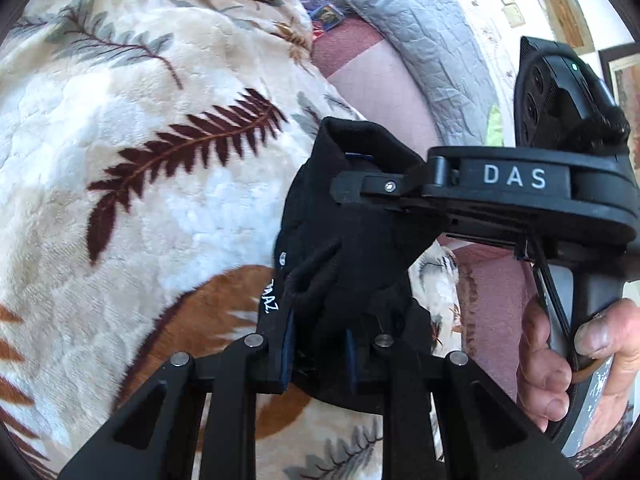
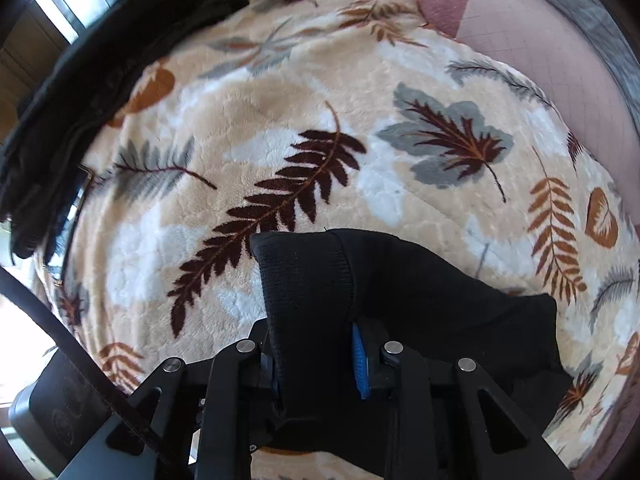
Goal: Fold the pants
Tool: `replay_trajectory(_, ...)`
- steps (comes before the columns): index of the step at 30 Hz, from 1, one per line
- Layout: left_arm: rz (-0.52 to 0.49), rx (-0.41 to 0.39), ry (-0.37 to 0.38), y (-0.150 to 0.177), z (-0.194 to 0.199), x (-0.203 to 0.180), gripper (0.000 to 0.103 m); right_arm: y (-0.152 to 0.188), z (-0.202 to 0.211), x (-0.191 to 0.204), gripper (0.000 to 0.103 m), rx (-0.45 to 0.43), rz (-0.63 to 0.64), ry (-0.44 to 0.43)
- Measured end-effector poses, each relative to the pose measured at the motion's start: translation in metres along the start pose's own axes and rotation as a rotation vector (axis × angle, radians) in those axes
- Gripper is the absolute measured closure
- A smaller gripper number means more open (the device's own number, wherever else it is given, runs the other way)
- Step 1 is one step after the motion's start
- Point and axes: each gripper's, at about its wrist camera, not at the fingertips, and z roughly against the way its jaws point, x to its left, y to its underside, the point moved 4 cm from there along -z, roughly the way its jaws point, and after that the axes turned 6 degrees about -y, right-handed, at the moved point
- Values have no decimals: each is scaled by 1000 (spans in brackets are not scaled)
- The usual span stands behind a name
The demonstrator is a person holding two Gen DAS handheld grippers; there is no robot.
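Note:
The black pants (image 1: 340,248) hang bunched above a leaf-patterned plush blanket (image 1: 160,120). In the left wrist view my left gripper (image 1: 318,344) is shut on a fold of the black fabric. Just above and to the right, my right gripper (image 1: 376,192), marked DAS, pinches another edge of the same garment, and a person's hand (image 1: 560,360) grips its handle. In the right wrist view my right gripper (image 2: 316,356) is shut on the ribbed cuff of the pants (image 2: 304,280). A blue pad (image 2: 360,364) shows beside the cloth, and the rest of the leg trails off to the right.
The blanket (image 2: 320,120) covers most of the bed. A second dark garment (image 2: 80,100) lies heaped at its upper left edge. A pink sheet (image 1: 372,80) and a grey quilt (image 1: 420,40) lie beyond the blanket. Pictures hang on the far wall.

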Motion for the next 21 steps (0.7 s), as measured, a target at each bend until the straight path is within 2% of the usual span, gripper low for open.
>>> replay_trajectory(5, -93, -9, 2, 15, -3, -45, 84, 21, 36, -20, 80, -89, -58, -65)
replay_trajectory(10, -199, 16, -24, 29, -14, -90, 84, 50, 68, -63, 82, -159, -145, -109)
replay_trajectory(21, -358, 118, -69, 74, -78, -168, 84, 130, 100, -177, 83, -300, -355, -244)
